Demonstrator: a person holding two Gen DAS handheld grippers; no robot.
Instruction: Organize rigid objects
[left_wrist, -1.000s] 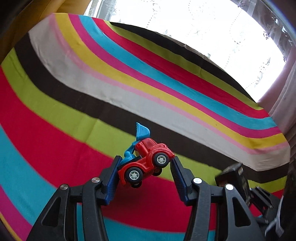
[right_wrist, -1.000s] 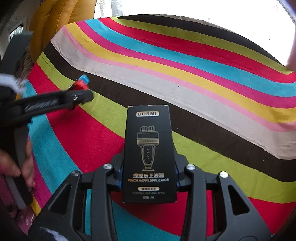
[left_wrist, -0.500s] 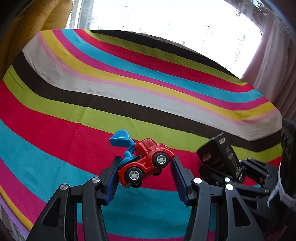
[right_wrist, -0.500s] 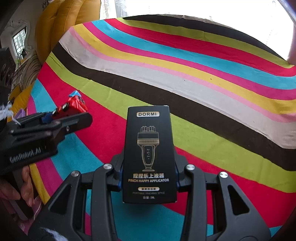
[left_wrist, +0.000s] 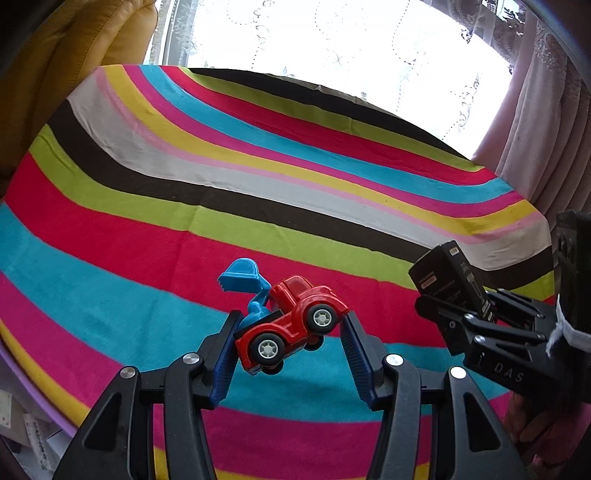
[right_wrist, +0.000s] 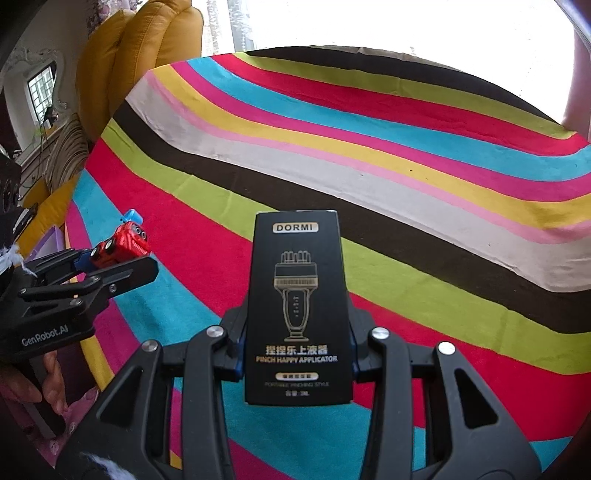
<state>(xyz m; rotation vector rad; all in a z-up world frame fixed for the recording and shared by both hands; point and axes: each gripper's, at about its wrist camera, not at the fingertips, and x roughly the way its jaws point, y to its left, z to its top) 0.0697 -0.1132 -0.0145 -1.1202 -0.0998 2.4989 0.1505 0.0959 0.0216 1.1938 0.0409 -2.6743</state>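
Striped cloth covers the table, beside yellow cushions and a bright window.

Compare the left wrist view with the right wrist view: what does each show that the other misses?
Left wrist only: the toy truck's side, wheels and blue scoop, and a pink curtain. Right wrist only: the black box's printed front reading DORMI, and yellow cushions. Both: the striped cloth, the left tool gripping the truck, the right tool gripping the box.
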